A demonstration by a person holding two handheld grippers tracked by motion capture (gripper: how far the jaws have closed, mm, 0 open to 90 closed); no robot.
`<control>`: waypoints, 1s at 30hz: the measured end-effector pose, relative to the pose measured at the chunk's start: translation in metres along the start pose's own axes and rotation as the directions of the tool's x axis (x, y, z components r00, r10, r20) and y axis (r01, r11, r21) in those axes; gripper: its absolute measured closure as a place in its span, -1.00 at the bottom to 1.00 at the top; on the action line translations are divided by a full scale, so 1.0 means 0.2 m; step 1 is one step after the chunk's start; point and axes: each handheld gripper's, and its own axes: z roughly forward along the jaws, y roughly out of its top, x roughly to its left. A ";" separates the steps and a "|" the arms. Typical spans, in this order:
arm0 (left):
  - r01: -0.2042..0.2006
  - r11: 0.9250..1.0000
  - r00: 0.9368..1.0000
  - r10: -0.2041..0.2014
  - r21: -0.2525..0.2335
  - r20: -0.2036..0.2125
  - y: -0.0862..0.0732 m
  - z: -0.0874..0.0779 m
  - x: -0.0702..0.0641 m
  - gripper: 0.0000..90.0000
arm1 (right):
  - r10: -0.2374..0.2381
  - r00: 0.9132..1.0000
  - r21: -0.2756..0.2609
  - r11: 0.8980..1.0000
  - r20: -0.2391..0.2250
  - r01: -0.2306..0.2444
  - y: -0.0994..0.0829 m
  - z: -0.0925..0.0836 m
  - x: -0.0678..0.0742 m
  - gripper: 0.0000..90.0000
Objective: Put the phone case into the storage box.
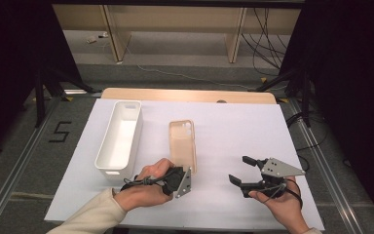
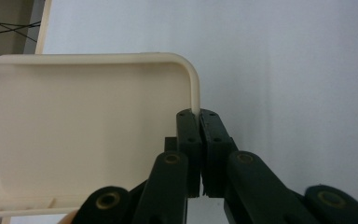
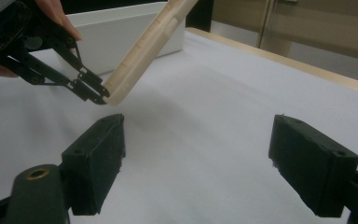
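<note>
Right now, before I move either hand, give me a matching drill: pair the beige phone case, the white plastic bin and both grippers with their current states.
Things:
1. beige phone case
2. white rectangular plastic bin
3. left gripper
4. right gripper

States:
A. jaws wide apart, nothing between them
B. standing on the white sheet, left of the case
C. pinched by its rim, one end raised
D. jaws closed on a thin rim

Pairs: 1-C, 2-B, 3-D, 4-A

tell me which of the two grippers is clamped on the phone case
The left gripper: its jaws pinch the rim of the phone case, while the right gripper stands open with nothing between its jaws.
</note>
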 end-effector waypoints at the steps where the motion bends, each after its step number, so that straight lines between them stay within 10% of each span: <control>1: -0.003 1.000 1.000 0.003 -0.017 0.009 0.01 0.00 -0.01 0.95 | 0.003 1.000 -0.025 1.000 0.001 -0.003 0.00 0.01 0.00 -0.55; 9: -0.021 0.999 0.999 0.022 -0.037 0.031 0.04 0.00 -0.04 0.95 | 0.058 0.998 -0.064 0.996 -0.032 -0.060 0.09 0.06 0.00 -0.44; 30: -0.042 0.998 0.999 0.043 -0.037 0.022 0.06 -0.01 -0.04 0.95 | 0.176 0.976 0.103 0.981 -0.127 -0.163 0.32 0.53 -0.02 -0.03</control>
